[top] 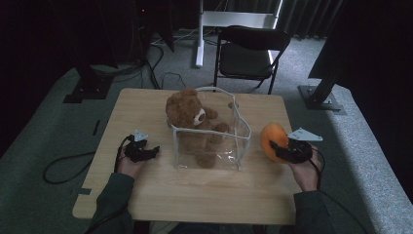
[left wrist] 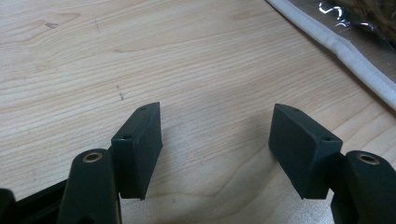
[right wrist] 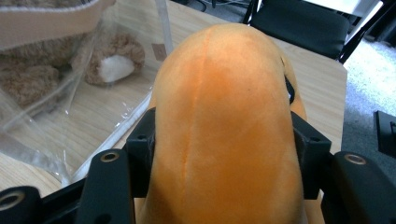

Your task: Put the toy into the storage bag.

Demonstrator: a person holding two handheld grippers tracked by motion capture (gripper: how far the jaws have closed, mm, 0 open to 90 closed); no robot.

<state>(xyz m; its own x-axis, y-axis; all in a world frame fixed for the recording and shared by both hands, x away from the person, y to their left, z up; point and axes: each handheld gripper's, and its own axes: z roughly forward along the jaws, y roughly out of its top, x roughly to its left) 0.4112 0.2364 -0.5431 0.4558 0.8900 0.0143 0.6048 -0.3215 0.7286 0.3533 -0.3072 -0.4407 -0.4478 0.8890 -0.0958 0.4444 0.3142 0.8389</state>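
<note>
1. at a wooden table (top: 146,195), a person is working two hand-held grippers beside a clear plastic bag (top: 234,146) with white piping, which is standing open-topped at the centre.

2. the right gripper (top: 278,150) is clenching an orange plush toy (top: 271,138), its black jaws pressing into both soft flanks in the right gripper view (right wrist: 224,126); the squeeze is sinking into the fabric, likely so the rounded, yielding body is not slipping out while it is carried.

3. the toy is hanging just off the bag's right wall, near but apart from it, seemingly waiting to go over the rim and in.

4. a brown teddy bear (top: 192,119) is sitting inside the bag, its head poking above the rim and its paws against the clear wall, taking up the left and middle and leaving room toward the right.

5. the left gripper (top: 152,151) is resting low over bare wood just left of the bag, jaws spread and grasping nothing (left wrist: 215,140); the bag's piped edge (left wrist: 345,51) is lying just ahead of it, so it is probably standing ready to steady the floppy wall.
</note>
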